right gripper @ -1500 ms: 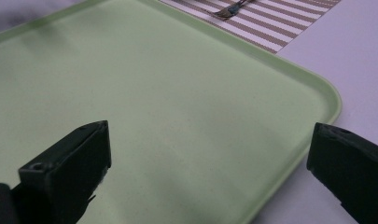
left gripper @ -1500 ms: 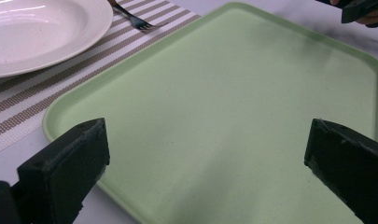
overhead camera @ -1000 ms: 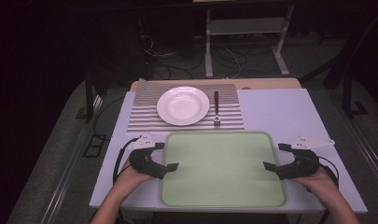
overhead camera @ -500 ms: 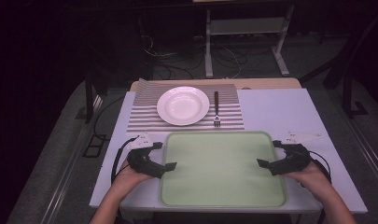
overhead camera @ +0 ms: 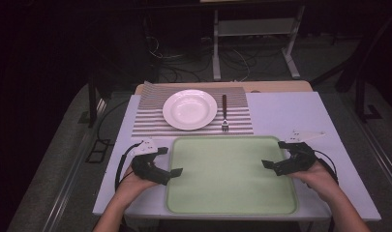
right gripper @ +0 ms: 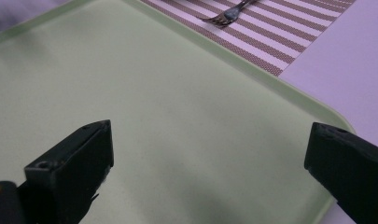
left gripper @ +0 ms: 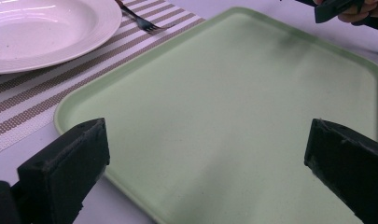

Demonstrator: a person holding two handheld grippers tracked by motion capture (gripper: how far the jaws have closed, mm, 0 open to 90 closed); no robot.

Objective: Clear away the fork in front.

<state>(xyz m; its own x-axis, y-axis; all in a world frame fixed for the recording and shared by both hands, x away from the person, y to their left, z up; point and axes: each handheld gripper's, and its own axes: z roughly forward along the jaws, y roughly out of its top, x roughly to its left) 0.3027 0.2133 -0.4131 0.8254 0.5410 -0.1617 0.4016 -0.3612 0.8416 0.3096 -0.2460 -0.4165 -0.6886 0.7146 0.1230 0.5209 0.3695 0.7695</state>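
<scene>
- While the room behind lay dark, a pale white surface (overhead camera: 290, 113) sat lit in the high view, carrying everything described here.
- A large pale green tray (overhead camera: 232, 203) lay flat on the near half of the surface, nothing on it.
- Beyond the tray's far edge lay a striped placemat (overhead camera: 150, 121), brown and white.
- A white plate (overhead camera: 189, 109) sat on the placemat, bare of food.
- A fork (overhead camera: 224, 112) lay just beside the plate on its right, tines pointing toward the tray.
- The left gripper (overhead camera: 169, 162), held in the person's left hand (overhead camera: 130, 182), sat at the tray's left edge, jaws spread wide with nothing between them.
- In the left gripper view, its two black jaws stood far apart, one over the tray's left rim (left gripper: 84, 100) and the other above the tray's floor.
- The right gripper (overhead camera: 274, 155), held in the right hand (overhead camera: 319, 176), sat at the tray's right edge, jaws likewise spread and holding nothing.
- In the right gripper view, one jaw hung over the tray and the other near its right rim (right gripper: 317, 107), beside the bare surface.
</scene>
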